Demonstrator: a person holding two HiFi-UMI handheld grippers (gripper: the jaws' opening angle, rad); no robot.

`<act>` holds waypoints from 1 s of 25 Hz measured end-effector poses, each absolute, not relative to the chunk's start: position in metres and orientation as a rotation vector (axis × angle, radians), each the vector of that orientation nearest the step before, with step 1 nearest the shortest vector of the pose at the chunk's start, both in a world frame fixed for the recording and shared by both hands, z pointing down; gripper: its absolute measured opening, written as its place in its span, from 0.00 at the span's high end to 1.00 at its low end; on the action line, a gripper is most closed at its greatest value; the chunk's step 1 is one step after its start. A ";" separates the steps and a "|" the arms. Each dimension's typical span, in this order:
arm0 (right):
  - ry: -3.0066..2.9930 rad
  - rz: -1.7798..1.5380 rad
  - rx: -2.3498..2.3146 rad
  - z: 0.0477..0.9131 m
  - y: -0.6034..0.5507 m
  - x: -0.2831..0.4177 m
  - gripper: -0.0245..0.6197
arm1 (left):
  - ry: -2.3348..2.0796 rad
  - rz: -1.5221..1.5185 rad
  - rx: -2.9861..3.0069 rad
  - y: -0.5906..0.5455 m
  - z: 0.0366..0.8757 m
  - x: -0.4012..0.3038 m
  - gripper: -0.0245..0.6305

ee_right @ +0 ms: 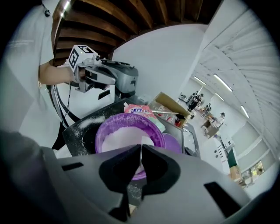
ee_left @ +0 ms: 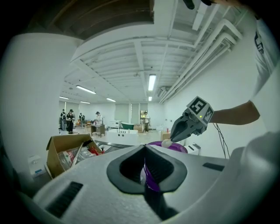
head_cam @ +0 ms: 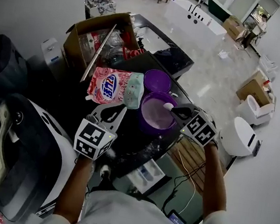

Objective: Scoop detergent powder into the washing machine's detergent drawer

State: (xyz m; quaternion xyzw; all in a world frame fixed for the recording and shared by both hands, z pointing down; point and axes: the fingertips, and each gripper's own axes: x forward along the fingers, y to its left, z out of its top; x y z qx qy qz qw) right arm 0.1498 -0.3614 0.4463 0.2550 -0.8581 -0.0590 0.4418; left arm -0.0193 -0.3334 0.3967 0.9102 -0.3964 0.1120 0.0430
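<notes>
Drawer [head_cam: 144,173], white and seemingly pulled open, sat nearest, below the edge of the dark counter [head_cam: 128,144] at 6 o'clock from the purple tub [head_cam: 153,130]; its compartments were too small to read. On the counter, the left gripper [ee_left: 145,151] came in from the tub's 9 o'clock side. Its jaws were pressed together on a purple sliver that looked like the tub's rim. The right gripper [ee_right: 141,149] reached in from 3 o'clock, its jaws closed on the thin white handle of a spoon [head_cam: 168,106]. The spoon's rounded bowl hung over the white powder [head_cam: 155,114] that filled much of the tub. Some powder lay scattered on the counter beside the tub. A purple lid [head_cam: 157,80] lay flat at 12 o'clock, just beside the tub. A pink detergent bag [head_cam: 111,86] lay on its side at 10 o'clock, touching the lid. Farther off at 11 o'clock stood an open cardboard box [head_cam: 80,42] stuffed with packets. Beyond it, at 1 o'clock, a white bathtub [head_cam: 193,18] stood on the pale floor
</notes>
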 end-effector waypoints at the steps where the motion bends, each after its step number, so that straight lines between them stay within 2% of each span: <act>1: -2.102 -0.139 0.620 0.451 -0.363 0.150 0.94 | -1.194 0.339 2.786 -0.337 0.399 -0.020 0.95; 25: -1.746 -0.186 0.023 0.517 -0.365 0.120 0.94 | -1.025 0.375 2.734 -0.388 0.451 -0.032 0.95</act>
